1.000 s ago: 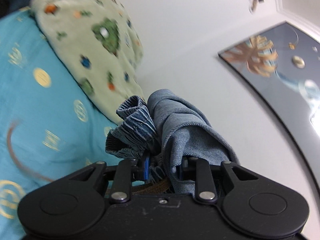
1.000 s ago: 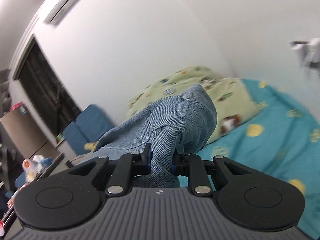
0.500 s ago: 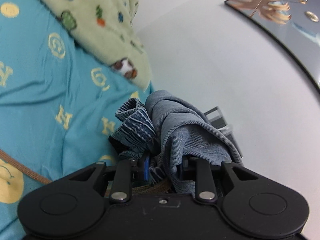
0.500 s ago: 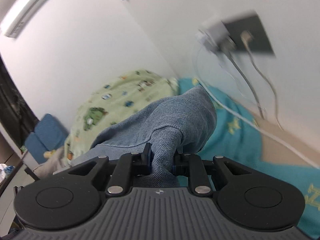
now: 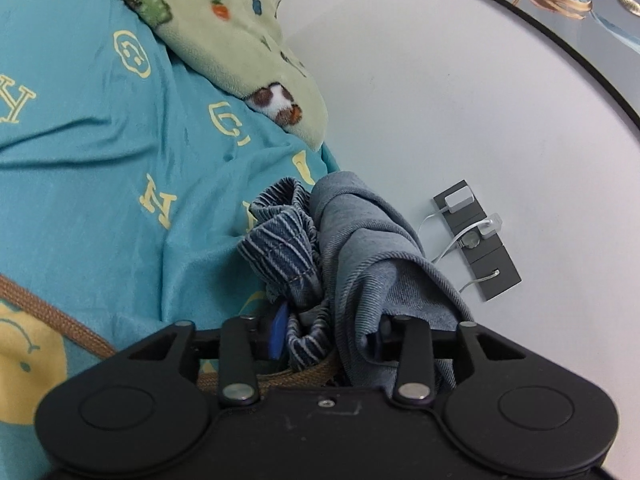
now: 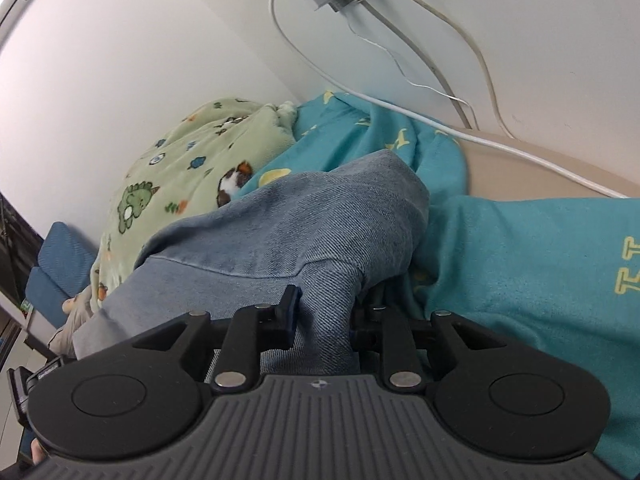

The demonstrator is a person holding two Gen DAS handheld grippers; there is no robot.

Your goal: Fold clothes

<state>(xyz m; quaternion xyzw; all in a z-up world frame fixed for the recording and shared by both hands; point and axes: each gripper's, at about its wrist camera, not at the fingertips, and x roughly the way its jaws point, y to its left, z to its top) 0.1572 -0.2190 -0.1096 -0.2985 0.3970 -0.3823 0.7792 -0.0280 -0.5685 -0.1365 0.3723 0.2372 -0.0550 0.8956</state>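
While both jaws open, each gripper (image 5: 332,336) (image 6: 324,316) holds denim (image 6: 304,216) (bunched).

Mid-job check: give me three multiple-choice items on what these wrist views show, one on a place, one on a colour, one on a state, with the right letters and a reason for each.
1. Where does the pale green fleece blanket with animal prints lie?
A. on the teal bedsheet, beside the white wall
B. on the floor
C. over a chair

2. What colour are the letters and smiley faces printed on the teal bedsheet?
A. red
B. pale yellow
C. black

3. What is between the fingers of the left tool?
A. nothing
B. a white cable
C. bunched blue denim garment

Answers:
1 A: the blanket rests on the sheet at the wall's edge.
2 B: every print on the sheet is pale yellow.
3 C: denim folds fill the gap as the jaws are opening; the right tool likewise has denim between its opening jaws.
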